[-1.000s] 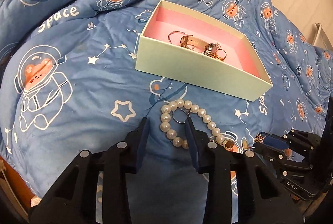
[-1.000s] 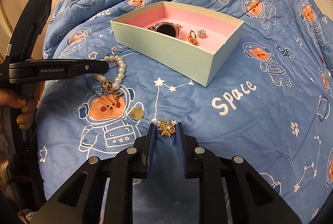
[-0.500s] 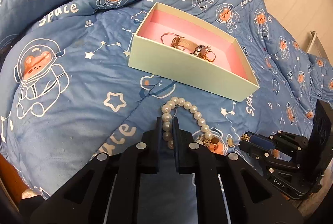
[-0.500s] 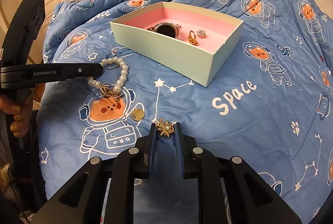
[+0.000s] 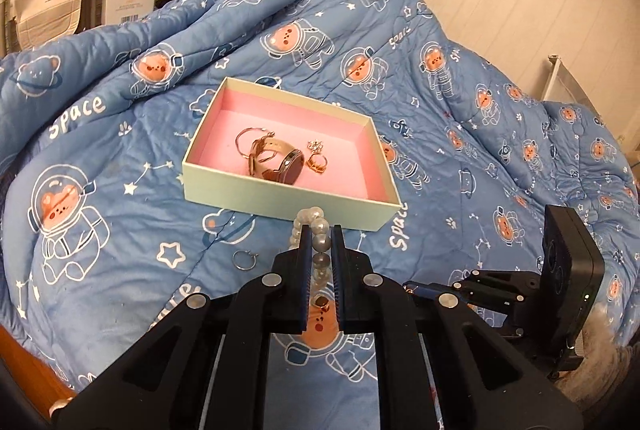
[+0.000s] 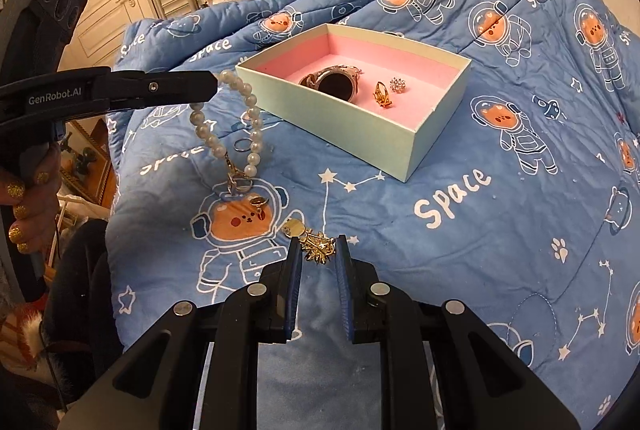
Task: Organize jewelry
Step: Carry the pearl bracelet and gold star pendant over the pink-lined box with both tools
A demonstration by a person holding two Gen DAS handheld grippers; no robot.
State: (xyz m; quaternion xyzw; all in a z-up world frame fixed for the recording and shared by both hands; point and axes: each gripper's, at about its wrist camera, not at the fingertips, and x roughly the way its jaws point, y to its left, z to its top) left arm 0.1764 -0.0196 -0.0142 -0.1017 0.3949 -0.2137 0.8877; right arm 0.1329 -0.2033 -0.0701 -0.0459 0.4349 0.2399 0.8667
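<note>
Blue quilt (image 5: 120,230), left hand-held gripper (image 5: 320,242) clamping pearl bracelet (image 6: 224,118); right hand-held gripper (image 6: 318,250) pinching gold brooch (image 6: 318,248)

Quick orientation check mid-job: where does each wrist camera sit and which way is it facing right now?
Left wrist: on the left gripper, looking forward over the pearl bracelet it clamps toward the box; right gripper at right edge.
Right wrist: on the right gripper, pinching a gold brooch, facing the box from its corner; left gripper and hand at left.
Shared: box, watch, bracelet, blue quilt.

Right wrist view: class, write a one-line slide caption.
Left gripper lifts pearl bracelet beside the box; right gripper pinches gold brooch.
</note>
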